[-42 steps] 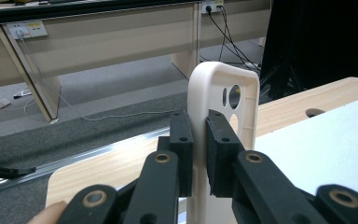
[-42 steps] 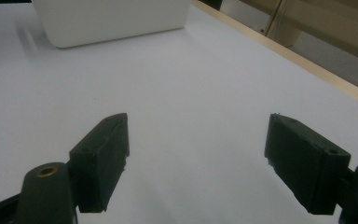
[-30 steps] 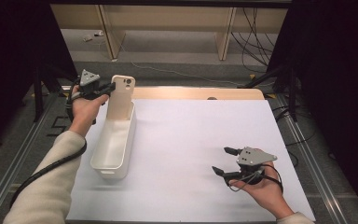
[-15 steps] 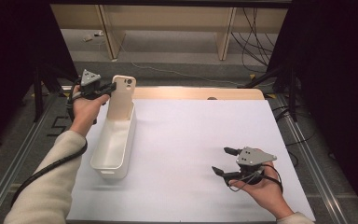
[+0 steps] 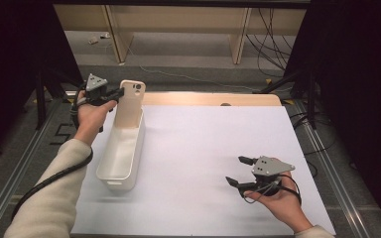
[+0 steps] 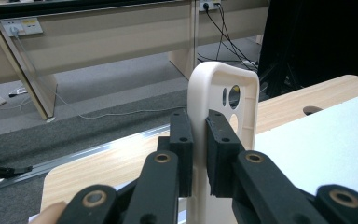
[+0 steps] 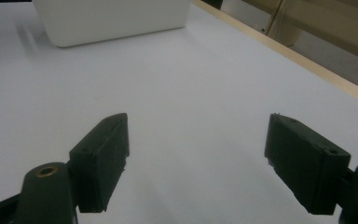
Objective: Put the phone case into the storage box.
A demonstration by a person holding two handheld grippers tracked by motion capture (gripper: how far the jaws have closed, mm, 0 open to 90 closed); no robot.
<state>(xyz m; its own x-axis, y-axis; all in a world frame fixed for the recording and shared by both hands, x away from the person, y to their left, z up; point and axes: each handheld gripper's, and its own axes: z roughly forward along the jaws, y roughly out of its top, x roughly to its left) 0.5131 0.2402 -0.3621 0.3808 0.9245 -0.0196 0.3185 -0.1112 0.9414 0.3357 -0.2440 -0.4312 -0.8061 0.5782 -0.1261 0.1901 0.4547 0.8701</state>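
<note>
Left tool clamped on the side edge of a cream phone case, pads pressing it from both sides. Case stands upright at the far end of a white bin, camera cutout up top; can't tell if it rests inside. Bin runs from the left tool back toward the person, along the left of the white sheet on the desk.

Right tool w/ jaws wide apart, nothing between, low over bare sheet, well apart from bin & case. Nothing stands between them.

Beyond the left tool: floor w/ cables, wooden furniture legs, wall sockets. Socket labels too small to read; no other writing.
</note>
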